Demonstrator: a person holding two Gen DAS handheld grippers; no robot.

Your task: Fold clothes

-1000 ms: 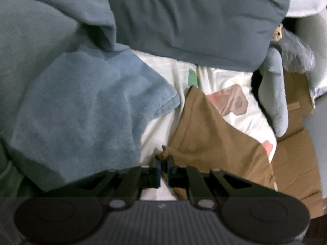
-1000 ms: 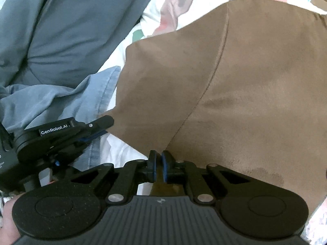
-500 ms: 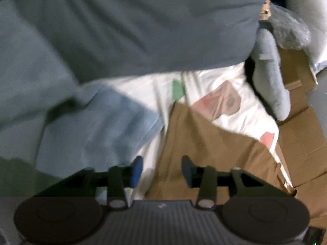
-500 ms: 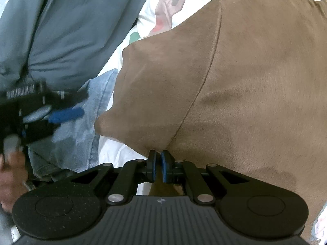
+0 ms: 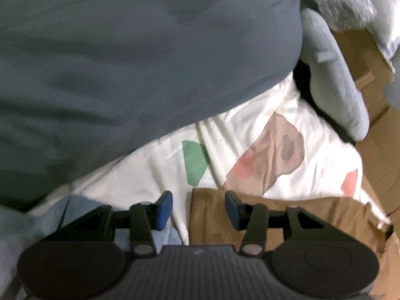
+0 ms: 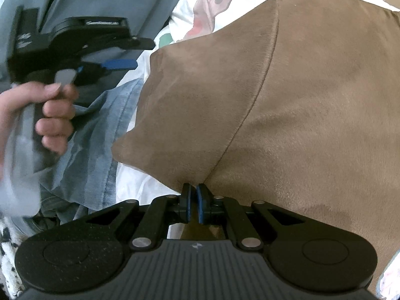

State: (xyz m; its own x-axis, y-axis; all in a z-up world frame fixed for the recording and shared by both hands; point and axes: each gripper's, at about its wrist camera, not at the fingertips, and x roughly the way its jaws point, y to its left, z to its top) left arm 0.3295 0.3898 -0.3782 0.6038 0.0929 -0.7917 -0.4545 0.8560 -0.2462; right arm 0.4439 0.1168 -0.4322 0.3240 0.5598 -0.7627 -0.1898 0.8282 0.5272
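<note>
Right wrist view, starting at its left edge: my left hand [image 6: 53,115] grips the handle of my left tongs [image 6: 120,63], which hang in the air above a blue denim garment [image 6: 100,135], apart from the brown cloth. Those jaws are opening, with nothing between them; in the left wrist view the blue pads [image 5: 165,208] stand wide over the white printed sheet [image 5: 155,172], with the corner of the brown garment [image 5: 210,215] just beneath the right pad but untouched.

Further right, the brown garment [image 6: 287,100] lies spread over the sheet, with 1 seam running down toward my right tongs [image 6: 193,206]. Those are pinched tight on its near edge.

My judgement: folding has barely begun. I see 1 brown piece laid roughly flat, its left corner still bulging, and no clean fold that I can confirm. The denim and the grey-blue bedding [image 5: 150,50] behind it sit unfolded. Left to do: take a fresh hold with my left tongs, fold the brown piece, then the denim.
</note>
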